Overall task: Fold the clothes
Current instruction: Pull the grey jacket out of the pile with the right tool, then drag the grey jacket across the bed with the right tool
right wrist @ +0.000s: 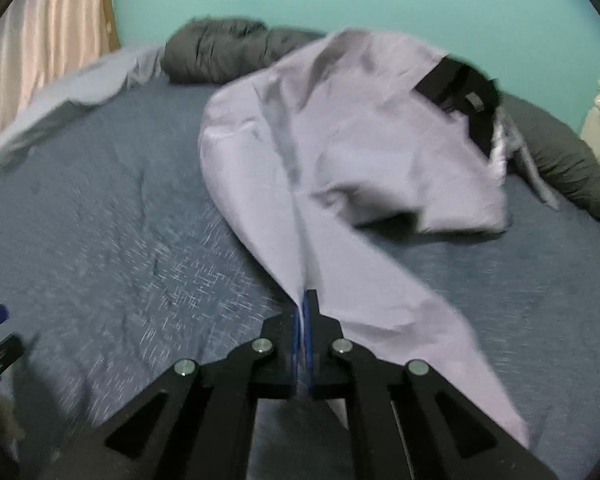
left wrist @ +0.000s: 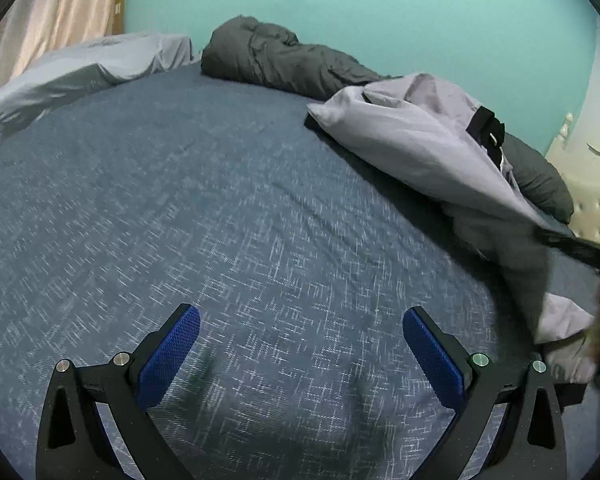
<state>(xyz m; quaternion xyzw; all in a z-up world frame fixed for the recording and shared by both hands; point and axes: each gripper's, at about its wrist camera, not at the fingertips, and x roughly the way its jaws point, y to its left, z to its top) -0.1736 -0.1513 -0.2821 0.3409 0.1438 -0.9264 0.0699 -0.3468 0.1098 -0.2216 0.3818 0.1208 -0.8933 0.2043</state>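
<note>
A bed covered in a blue-grey sheet with a white crosshatch weave (left wrist: 228,216) fills both views, set against a turquoise wall (left wrist: 380,12), with a pale pink curtain (left wrist: 56,12) hanging at about 11 o'clock. Along the far edge of the mattress lies a rumpled dark grey blanket (left wrist: 276,58), and beside it at 10 o'clock a light grey cloth (left wrist: 96,58) is draped over the bed's corner. In the left wrist view, the left gripper (left wrist: 300,344) hovers over bare sheet with its blue-padded fingers (left wrist: 170,354) spread wide apart and nothing between them. The task's thing, a pale lavender garment (right wrist: 364,132) with a black collar band (right wrist: 464,96), lies on the right side of the bed; in the left wrist view it sits from 1 to 4 o'clock, partly lifted off the sheet. In the right wrist view the right gripper (right wrist: 305,300) has its fingers pressed tight together on an edge of the lavender garment, which stretches taut from the fingertips up toward 12 o'clock, while another part trails down toward 4 o'clock. The garment's far part rests crumpled against the dark blanket. At 8 o'clock in that view, a blurred blue fingertip of the left gripper shows at the frame edge.
</note>
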